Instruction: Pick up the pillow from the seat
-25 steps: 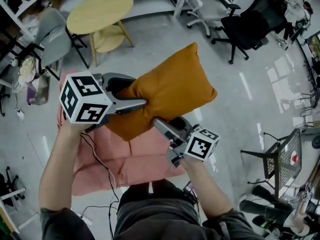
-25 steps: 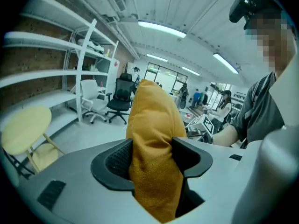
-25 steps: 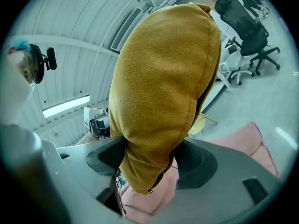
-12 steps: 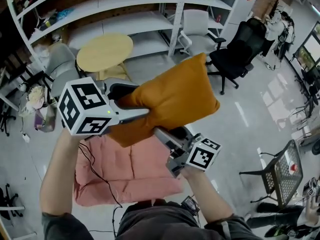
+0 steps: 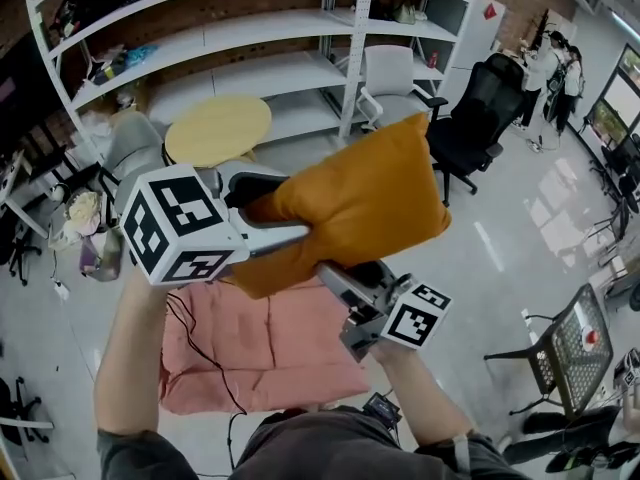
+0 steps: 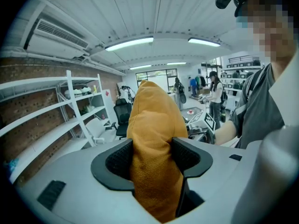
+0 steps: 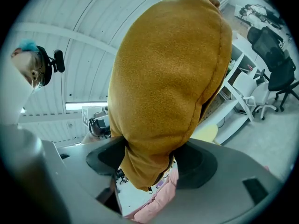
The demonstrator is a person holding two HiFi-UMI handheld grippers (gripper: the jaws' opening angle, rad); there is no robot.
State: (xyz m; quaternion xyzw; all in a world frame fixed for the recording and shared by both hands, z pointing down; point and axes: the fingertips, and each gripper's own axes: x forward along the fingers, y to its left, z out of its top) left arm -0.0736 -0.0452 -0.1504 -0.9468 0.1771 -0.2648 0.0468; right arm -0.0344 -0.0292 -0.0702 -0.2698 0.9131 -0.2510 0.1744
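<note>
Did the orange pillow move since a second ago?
Yes. The pillow has gone up, away from the pink seat. Before, it covered much of the seat in the head view; now it only overlaps the seat's far edge.

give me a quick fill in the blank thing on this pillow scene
The number of grippers shut on the orange pillow is ____: the left gripper and the right gripper. The pillow is held ____ the pink seat, clear of it. The round table stands in front of white ____.
Missing words: two; above; shelves.
</note>
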